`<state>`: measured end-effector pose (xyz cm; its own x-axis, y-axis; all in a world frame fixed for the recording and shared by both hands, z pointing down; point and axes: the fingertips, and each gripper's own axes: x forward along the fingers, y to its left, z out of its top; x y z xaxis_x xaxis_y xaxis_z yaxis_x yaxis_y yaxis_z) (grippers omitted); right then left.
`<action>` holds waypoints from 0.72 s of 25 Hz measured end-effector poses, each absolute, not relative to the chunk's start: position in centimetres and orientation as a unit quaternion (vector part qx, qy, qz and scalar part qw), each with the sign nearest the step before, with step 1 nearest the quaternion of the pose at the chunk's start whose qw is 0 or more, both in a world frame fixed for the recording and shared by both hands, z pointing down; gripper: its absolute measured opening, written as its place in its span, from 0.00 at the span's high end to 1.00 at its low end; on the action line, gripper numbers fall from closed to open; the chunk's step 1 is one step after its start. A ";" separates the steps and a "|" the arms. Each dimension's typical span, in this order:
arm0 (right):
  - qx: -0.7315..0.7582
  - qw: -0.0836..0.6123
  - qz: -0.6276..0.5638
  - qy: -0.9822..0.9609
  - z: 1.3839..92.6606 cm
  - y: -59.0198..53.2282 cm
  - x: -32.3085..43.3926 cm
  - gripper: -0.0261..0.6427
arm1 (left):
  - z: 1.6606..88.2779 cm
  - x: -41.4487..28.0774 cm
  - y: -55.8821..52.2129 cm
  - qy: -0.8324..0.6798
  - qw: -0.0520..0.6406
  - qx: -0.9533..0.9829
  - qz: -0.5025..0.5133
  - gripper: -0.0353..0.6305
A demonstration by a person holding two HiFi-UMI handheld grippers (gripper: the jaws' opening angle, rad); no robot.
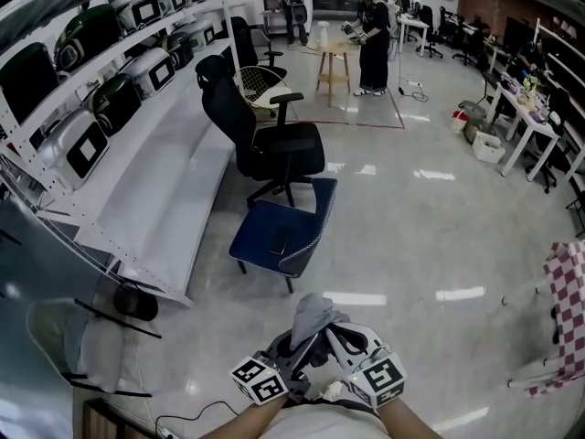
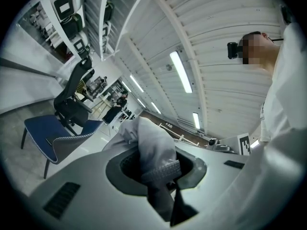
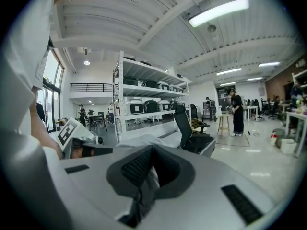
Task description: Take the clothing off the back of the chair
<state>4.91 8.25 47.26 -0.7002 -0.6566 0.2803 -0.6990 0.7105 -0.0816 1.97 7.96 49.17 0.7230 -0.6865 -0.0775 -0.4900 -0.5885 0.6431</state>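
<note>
Bright, even light comes from long ceiling strip lights [image 3: 218, 11], which leave white glare patches on the glossy floor [image 1: 411, 236]. Shadows under the black chair [image 1: 274, 144] are soft and faint. All three views bulge like a fisheye (corners go black), bending the shelves [image 1: 110, 108]. The clothing [image 2: 151, 150], close to the lens, looks slightly blurred.

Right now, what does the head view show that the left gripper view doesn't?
Only the head view shows a red-and-white checked cloth at the right edge and a white desk beyond it. Only the left gripper view shows the ceiling lights and, up close, the left gripper shut on the gray garment. Both show that garment, the blue chair and the black office chair.
</note>
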 end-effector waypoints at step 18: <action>0.362 0.123 0.063 -0.922 45.7 5.5 0.3 0.94 | 48.1 -2.7 4.4 -0.340 0.294 0.875 -0.181 0.80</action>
